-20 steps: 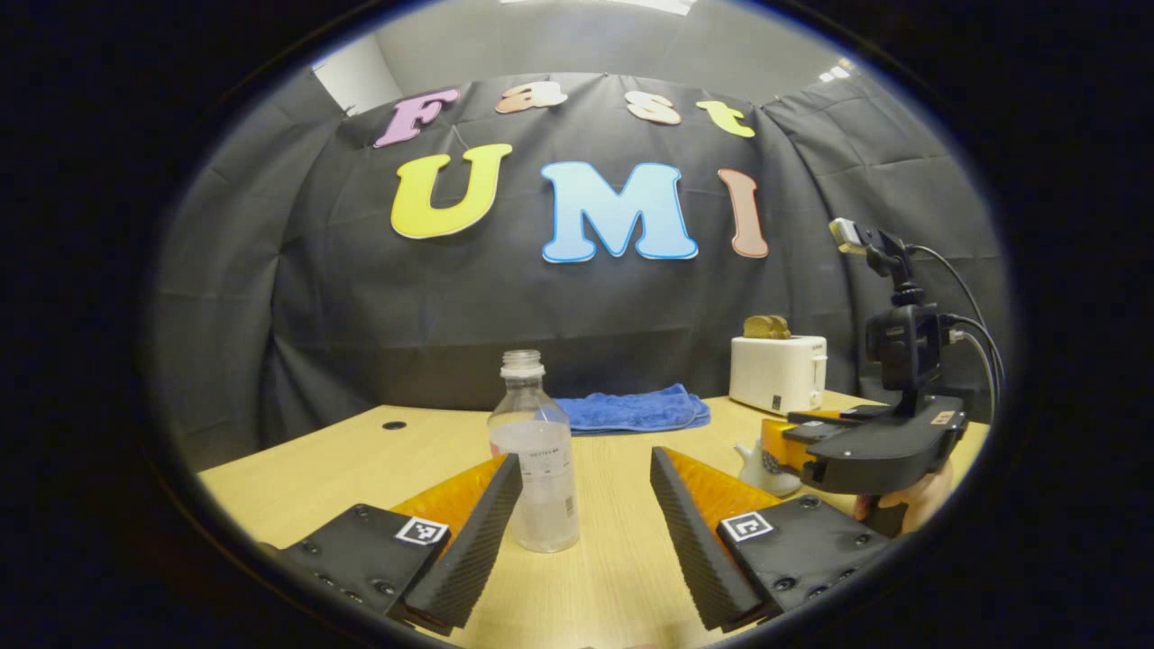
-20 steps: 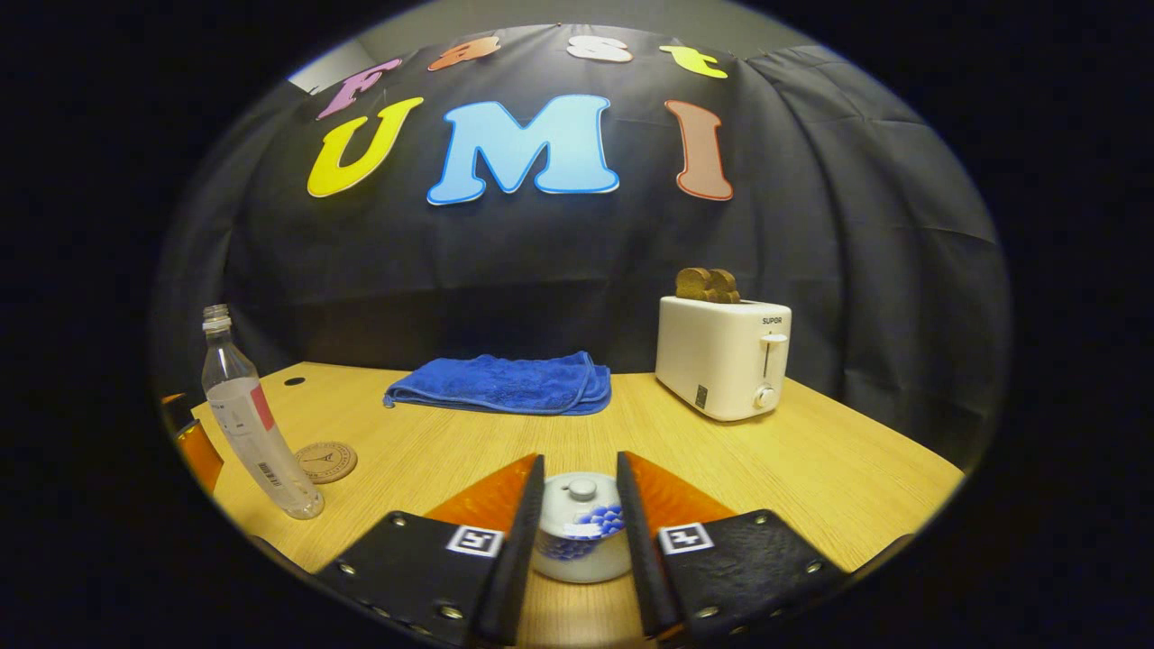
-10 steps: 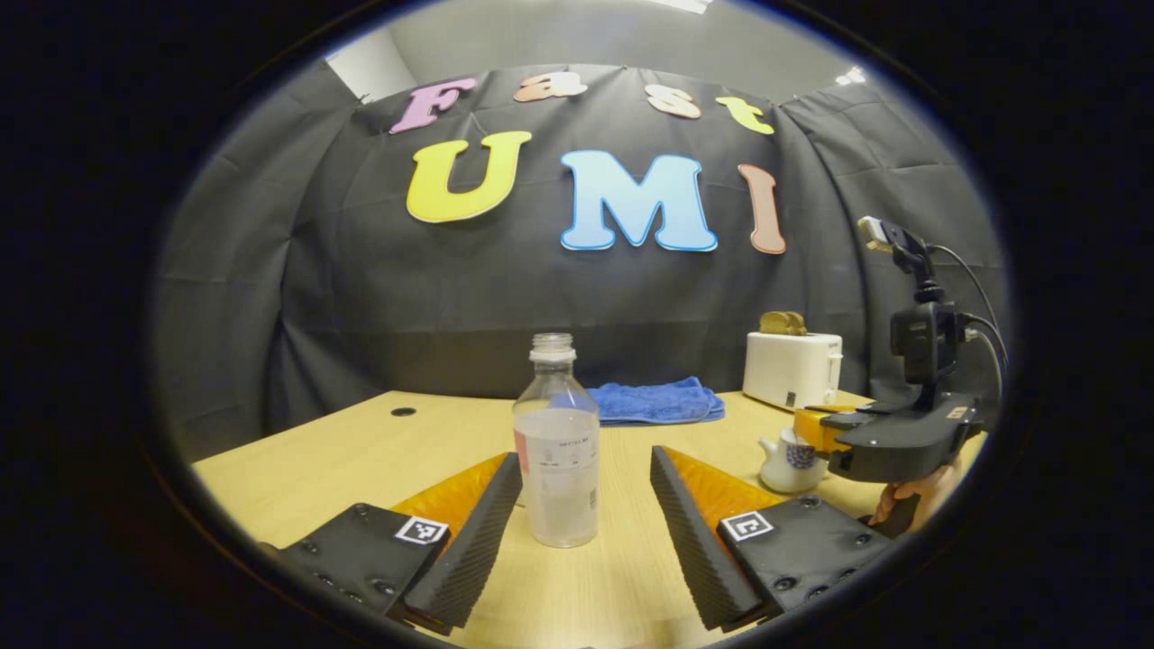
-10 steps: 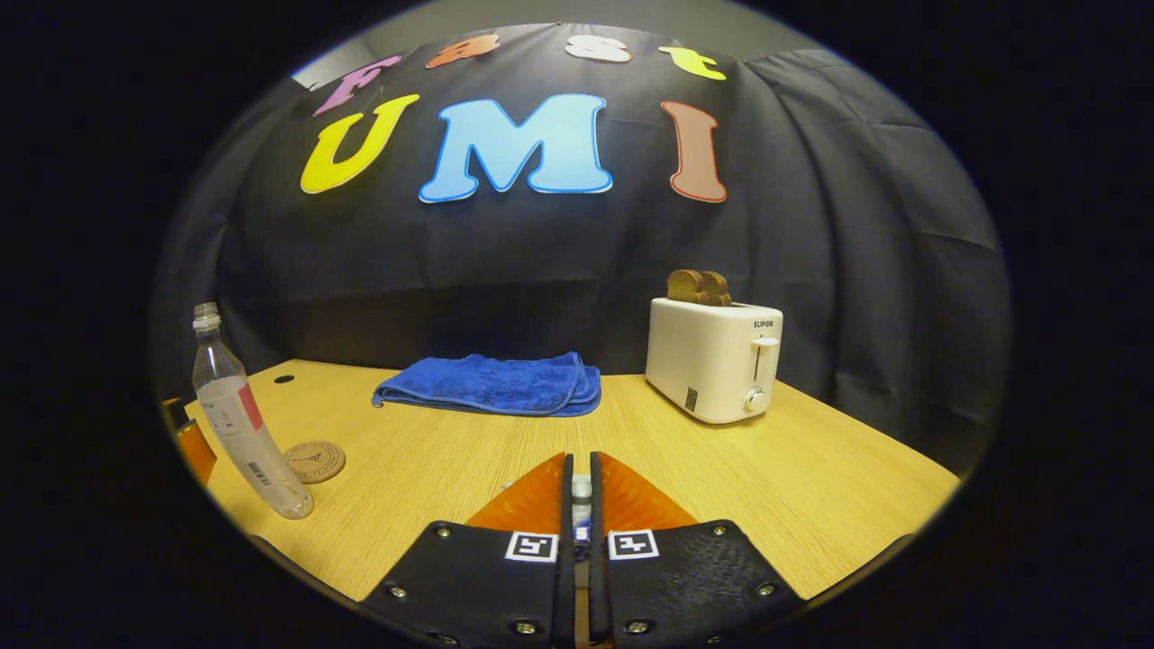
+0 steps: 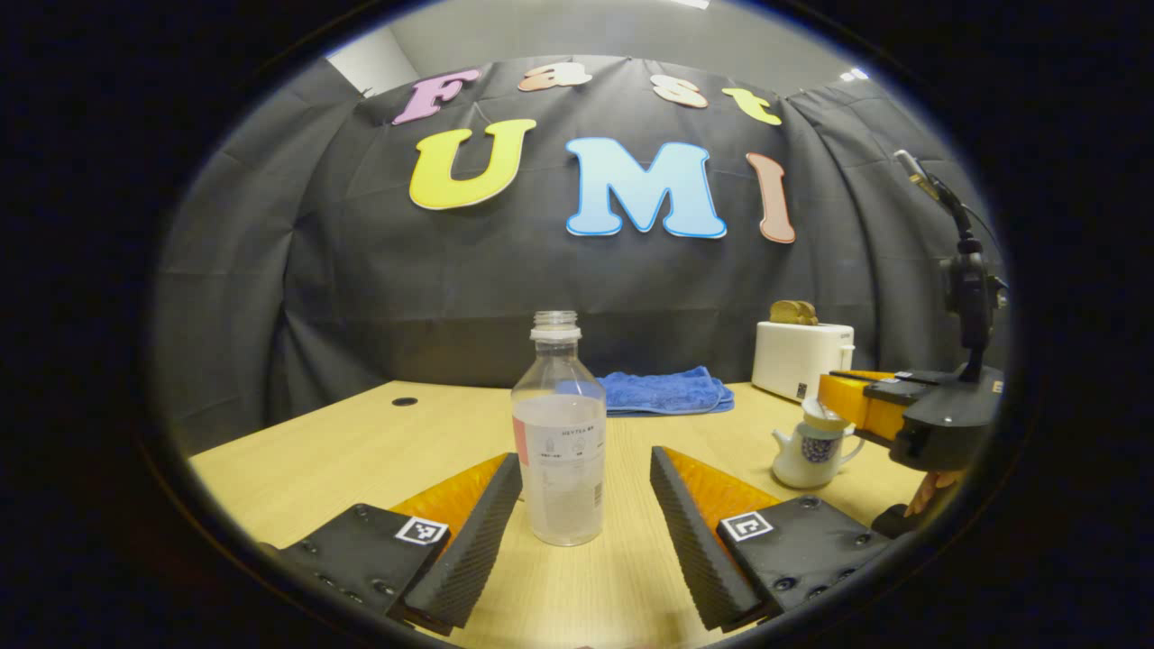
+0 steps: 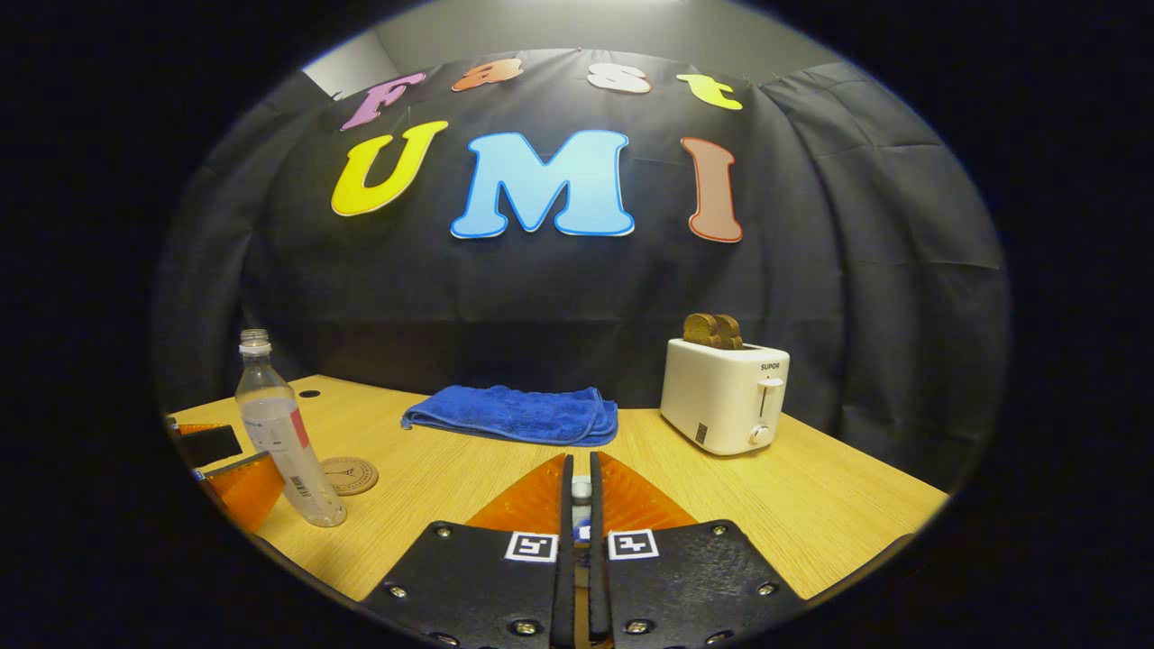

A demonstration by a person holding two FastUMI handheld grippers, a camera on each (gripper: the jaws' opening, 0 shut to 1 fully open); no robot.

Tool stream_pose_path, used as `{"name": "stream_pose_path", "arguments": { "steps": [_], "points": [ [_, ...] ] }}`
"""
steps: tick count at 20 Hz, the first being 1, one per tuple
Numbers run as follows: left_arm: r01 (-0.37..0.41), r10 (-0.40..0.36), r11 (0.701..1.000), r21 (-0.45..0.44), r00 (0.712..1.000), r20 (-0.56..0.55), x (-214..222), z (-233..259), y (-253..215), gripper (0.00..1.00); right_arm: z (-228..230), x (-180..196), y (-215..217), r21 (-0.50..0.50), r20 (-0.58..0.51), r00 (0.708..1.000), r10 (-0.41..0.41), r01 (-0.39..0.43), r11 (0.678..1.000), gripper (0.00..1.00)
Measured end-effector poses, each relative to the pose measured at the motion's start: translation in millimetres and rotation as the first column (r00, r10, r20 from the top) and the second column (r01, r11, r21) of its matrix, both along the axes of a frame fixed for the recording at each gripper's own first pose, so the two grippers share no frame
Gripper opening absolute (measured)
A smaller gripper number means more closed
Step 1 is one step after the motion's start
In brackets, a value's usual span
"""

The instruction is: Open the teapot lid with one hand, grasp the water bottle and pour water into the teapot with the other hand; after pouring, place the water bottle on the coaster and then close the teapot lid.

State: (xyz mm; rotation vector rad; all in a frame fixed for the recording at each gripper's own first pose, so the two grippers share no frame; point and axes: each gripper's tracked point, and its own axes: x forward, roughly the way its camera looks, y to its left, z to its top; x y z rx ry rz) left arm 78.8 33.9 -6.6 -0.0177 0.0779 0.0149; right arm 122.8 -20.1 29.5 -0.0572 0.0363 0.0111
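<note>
The teapot (image 5: 814,453) sat on the table (image 5: 361,451) toward the right, its mouth bared, and just above it hung the lid (image 5: 824,413), pinched by its knob between the tightly narrowed fingers of the right gripper (image 6: 581,491). That lift looked meant to clear the opening for pouring while keeping the lid close for the return. Left of the pot stood the water bottle (image 5: 560,446), upright and uncapped, framed between the wide-spread fingers of the left gripper (image 5: 586,496); neither finger touched it, so the grasp was not yet made. In the right gripper view the coaster (image 6: 348,474) lay just beyond the bottle. Farther back rested a blue towel (image 6: 518,415) and a toaster (image 6: 724,393). Bare wood lay between bottle and pot, giving good room for a tilt, though the raised gripper crowded the pot's right side.
</note>
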Motion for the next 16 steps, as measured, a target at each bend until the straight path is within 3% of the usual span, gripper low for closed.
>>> {"name": "stream_pose_path", "arguments": {
  "steps": [8,16],
  "points": [
    [-0.018,0.018,1.0,-0.008,0.999,-0.031,34,-11,13,1.0,0,-6,16,-0.014,0.007,0.998,0.055,-0.055,0.998,0.06],
    [0.019,-0.019,0.998,0.061,1.0,-0.008,69,-11,11,1.0,0,-18,18,-0.007,-0.002,0.997,0.075,-0.075,0.997,0.06]
  ]
}}
